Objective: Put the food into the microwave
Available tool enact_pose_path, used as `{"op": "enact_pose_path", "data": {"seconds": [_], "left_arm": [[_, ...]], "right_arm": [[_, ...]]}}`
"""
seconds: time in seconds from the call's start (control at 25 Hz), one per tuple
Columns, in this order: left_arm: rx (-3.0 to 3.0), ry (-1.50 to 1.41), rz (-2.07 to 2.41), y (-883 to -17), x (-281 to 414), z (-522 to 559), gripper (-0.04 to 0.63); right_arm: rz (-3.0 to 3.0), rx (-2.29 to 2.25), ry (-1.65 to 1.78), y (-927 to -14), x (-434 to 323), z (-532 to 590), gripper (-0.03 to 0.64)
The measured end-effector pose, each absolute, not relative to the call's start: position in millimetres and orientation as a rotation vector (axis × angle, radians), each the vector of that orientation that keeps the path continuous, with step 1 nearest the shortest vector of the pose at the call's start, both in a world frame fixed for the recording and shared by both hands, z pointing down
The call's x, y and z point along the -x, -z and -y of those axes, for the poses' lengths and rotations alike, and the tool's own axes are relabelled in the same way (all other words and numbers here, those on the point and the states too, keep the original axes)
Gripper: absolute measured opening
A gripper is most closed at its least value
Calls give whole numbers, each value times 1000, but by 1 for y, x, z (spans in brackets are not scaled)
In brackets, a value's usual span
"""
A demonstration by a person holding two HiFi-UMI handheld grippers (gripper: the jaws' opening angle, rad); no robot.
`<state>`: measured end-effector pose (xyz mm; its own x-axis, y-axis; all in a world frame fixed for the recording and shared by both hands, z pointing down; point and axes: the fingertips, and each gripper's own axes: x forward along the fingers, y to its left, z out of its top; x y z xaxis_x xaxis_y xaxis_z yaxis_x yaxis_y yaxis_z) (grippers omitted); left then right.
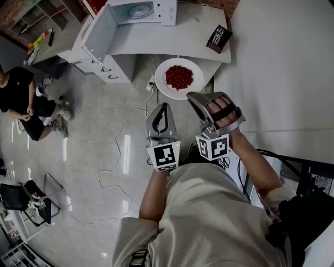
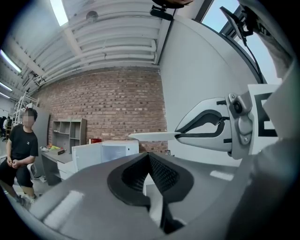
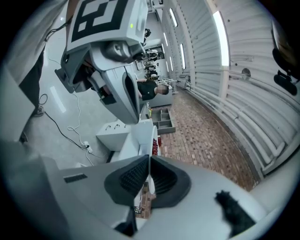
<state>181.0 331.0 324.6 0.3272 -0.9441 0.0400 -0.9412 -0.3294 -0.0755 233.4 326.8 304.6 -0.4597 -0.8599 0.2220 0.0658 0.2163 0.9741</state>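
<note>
A white plate (image 1: 179,78) heaped with red food (image 1: 178,76) hangs over the floor, in front of the grey counter (image 1: 172,41). My right gripper (image 1: 193,96) is shut on the plate's near rim. In the right gripper view the plate (image 3: 152,140) shows edge-on between the jaws. The white microwave (image 1: 141,13) stands on the counter with its door (image 1: 98,32) swung open to the left. My left gripper (image 1: 164,107) is shut on nothing, just left of the plate. The left gripper view shows the plate (image 2: 152,136) held level by the right gripper (image 2: 180,134), with the microwave (image 2: 105,152) beyond.
A black remote-like box (image 1: 218,37) lies on the counter's right end. A white partition (image 1: 282,78) rises at the right. A drawer unit (image 1: 104,70) stands under the counter, and a cable (image 1: 120,156) trails over the floor. A person in black (image 1: 21,99) sits at the left.
</note>
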Motion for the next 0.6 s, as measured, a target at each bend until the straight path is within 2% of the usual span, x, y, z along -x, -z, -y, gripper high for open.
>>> {"op": "enact_pose_path", "data": {"seconds": [0.6], "left_arm": [[2520,113,-1840,-332,-152,-337,6]], "right_arm": [[1638,-741,1363,-313,-211,-326,18]]}}
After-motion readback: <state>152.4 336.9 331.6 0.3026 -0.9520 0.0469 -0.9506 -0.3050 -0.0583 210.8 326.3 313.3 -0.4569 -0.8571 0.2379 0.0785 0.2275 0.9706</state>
